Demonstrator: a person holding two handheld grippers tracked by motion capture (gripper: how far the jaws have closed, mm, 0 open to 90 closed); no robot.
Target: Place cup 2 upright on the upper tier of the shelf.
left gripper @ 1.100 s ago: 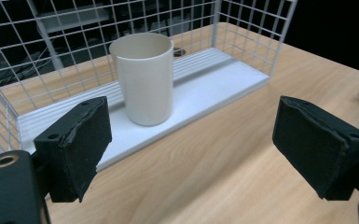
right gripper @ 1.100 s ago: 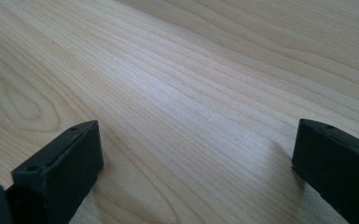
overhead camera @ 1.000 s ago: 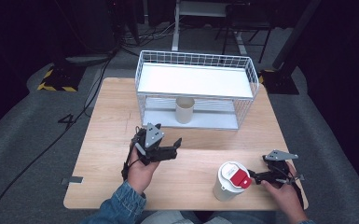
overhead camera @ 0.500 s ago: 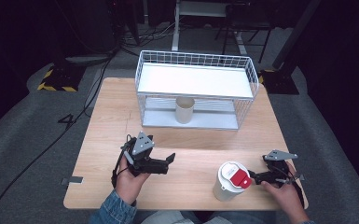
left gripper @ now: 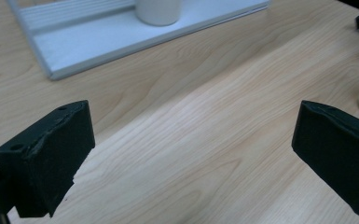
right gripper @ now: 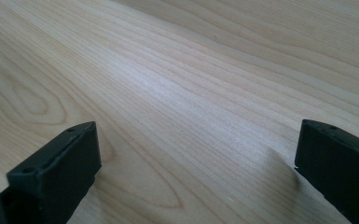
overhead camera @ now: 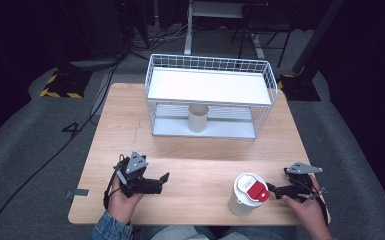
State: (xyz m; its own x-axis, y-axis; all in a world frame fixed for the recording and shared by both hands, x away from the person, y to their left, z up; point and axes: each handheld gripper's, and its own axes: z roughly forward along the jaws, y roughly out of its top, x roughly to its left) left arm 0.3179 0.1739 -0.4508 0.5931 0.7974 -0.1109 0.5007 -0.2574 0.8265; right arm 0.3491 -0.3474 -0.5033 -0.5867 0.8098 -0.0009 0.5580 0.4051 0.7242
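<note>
A white lidded cup [overhead camera: 246, 194] with a red tab on top stands near the table's front edge. My right gripper [overhead camera: 272, 190] sits just to its right, held by a hand. It is open, and bare wood lies between its jaws in the right gripper view [right gripper: 198, 142]. My left gripper [overhead camera: 163, 182] rests at the front left, pointing right. Its jaws are wide open over bare table [left gripper: 196, 126]. A plain white cup [overhead camera: 198, 118] stands on the lower level of the wire rack [overhead camera: 267, 75], and the same white cup [left gripper: 158, 9] appears at the top of the left gripper view.
The white wire rack has a flat white top shelf [overhead camera: 207, 86] and a white base plate [left gripper: 121, 37]. It takes up the back middle of the wooden table [overhead camera: 205, 155]. Dark floor, cables and stands surround the table.
My left gripper has drawn back toward the front left edge of the table. The right gripper and the lidded cup have stayed put.
</note>
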